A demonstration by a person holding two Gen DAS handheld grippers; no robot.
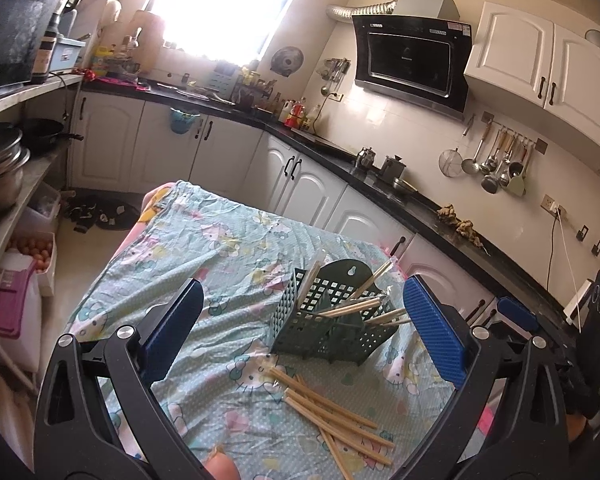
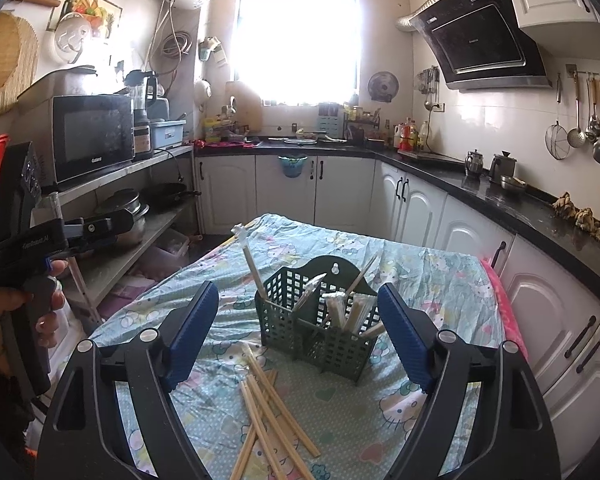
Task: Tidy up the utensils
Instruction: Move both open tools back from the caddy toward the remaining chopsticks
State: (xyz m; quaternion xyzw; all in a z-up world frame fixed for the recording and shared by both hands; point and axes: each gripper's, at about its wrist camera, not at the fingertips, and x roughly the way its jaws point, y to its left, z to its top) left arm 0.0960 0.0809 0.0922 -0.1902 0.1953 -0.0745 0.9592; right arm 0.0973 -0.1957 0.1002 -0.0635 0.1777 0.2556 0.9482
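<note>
1. The green caddy [image 2: 320,316] stands upright mid-table, several chopsticks already leaning inside.
2. Loose chopsticks [image 2: 268,412] lie scattered just in front of the caddy, probably awaiting pickup.
3. Right gripper [image 2: 296,334] and left gripper [image 1: 304,328] both gape apart, empty, aimed toward the caddy.

Basket [image 2: 320,320] on table [image 2: 420,264], chopsticks [image 2: 340,308] inside; loose chopsticks [image 2: 272,412] before it.

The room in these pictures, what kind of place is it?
Most likely a home kitchen: a range hood on the tiled wall, ladles hanging from a rail, and a microwave on a shelf.
</note>
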